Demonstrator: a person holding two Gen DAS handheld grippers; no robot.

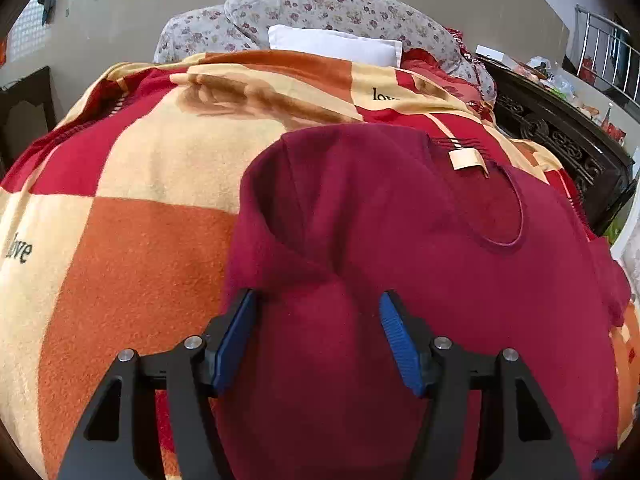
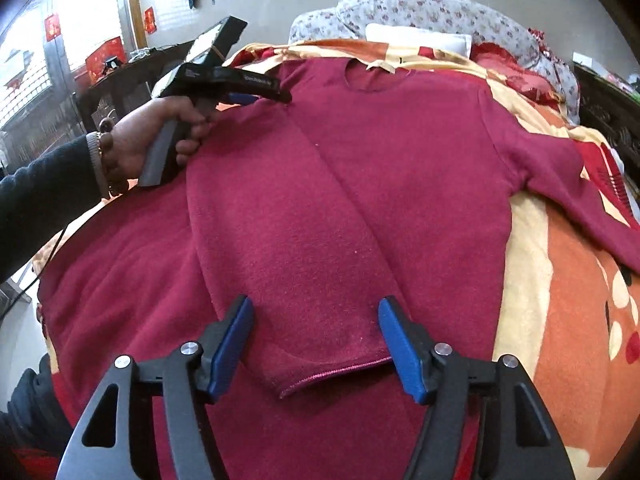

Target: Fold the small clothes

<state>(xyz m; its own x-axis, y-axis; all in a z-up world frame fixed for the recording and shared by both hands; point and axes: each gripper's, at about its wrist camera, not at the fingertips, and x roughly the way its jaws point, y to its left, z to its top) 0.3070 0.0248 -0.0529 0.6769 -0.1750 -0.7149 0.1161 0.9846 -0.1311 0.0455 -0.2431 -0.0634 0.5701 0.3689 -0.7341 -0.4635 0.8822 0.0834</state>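
Sweater (image 2: 360, 184): flat on the blanket (image 1: 132, 240), neck away from both grippers, one sleeve folded across the body.
Left gripper (image 1: 318, 338): fingers wide, holding nothing; raised fold of sweater between them.
Right gripper (image 2: 316, 346): fingers wide, empty; folded sleeve's cuff (image 2: 336, 374) lies between the tips.
Edges: sweater's side edge just left of the left fingers, bare blanket beyond.
Right view only: hand (image 2: 160, 140) on the left gripper; other sleeve spread right of the fingers.
Left view only: neck label (image 1: 466, 159).
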